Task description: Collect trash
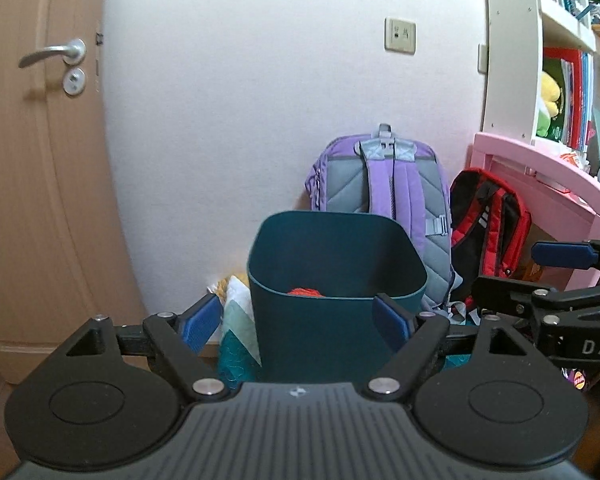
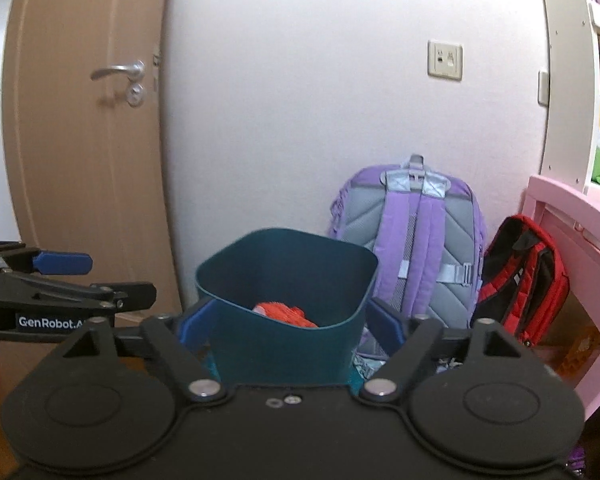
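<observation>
A dark teal bin [image 1: 320, 332] stands on the floor by the wall, right in front of both grippers. A crumpled red-orange piece of trash [image 1: 306, 291] lies at its bottom, clearer in the right wrist view [image 2: 286, 314]. My left gripper [image 1: 296, 320] is open, its blue pads [image 1: 202, 322] framing the bin's near wall with nothing held. My right gripper [image 2: 288, 322] is open too and empty, with the bin [image 2: 284, 344] just ahead of it. Each gripper shows in the other's view: the right one [image 1: 508, 270] at the right edge, the left one [image 2: 120, 278] at the left edge.
A purple backpack [image 1: 384, 184] and a red-black backpack [image 1: 488, 220] lean behind the bin. A pink desk [image 1: 540, 168] and white bookshelf [image 1: 512, 60] stand on the right. A wooden door [image 1: 40, 160] is on the left. Folded quilted cloth [image 1: 236, 320] lies beside the bin.
</observation>
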The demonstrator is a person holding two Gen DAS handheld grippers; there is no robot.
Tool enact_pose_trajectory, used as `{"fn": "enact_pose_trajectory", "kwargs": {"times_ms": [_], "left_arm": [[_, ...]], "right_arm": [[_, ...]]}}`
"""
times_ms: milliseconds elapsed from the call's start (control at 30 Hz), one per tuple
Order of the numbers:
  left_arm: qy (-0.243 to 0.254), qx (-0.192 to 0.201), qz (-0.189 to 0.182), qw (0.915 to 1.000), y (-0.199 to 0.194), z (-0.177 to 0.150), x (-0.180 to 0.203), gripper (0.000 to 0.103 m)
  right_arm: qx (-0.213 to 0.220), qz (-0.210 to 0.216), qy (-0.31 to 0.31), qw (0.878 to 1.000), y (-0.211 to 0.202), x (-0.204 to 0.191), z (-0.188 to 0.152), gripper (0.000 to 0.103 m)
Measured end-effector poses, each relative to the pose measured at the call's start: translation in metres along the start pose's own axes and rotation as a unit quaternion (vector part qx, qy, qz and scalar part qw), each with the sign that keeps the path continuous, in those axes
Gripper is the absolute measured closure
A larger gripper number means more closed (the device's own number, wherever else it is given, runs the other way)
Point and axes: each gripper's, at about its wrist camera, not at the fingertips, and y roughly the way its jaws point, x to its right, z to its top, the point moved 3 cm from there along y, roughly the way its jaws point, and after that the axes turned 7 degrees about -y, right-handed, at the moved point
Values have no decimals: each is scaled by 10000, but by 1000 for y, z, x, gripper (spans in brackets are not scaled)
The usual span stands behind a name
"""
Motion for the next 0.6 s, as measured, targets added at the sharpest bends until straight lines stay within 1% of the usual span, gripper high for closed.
{"fn": "enact_pose_trajectory", "kwargs": {"times_ms": [67, 133, 167, 267, 367, 600], "left_arm": [[35, 96, 24, 9999, -12, -3, 0, 16], [41, 195, 51, 9998, -23, -6, 0, 4], [42, 265, 52, 9996, -29, -7, -1, 2], [80, 438, 61, 9990, -46, -12, 0, 1], [48, 571, 88, 9983, -61, -18, -2, 0], [-164, 577, -49, 9982, -78, -27, -9, 0]], "right_arm": [[127, 39, -9, 9999, -10, -4, 0, 10], [236, 75, -47, 9997, -20, -8, -1, 7], [288, 97, -66, 9995, -25, -10, -1, 5], [404, 170, -89, 9990, -37, -15, -1, 0], [451, 227, -91, 9987, -46, -19, -5, 0], [536, 277, -7, 9982, -60, -20, -15, 0]]}}
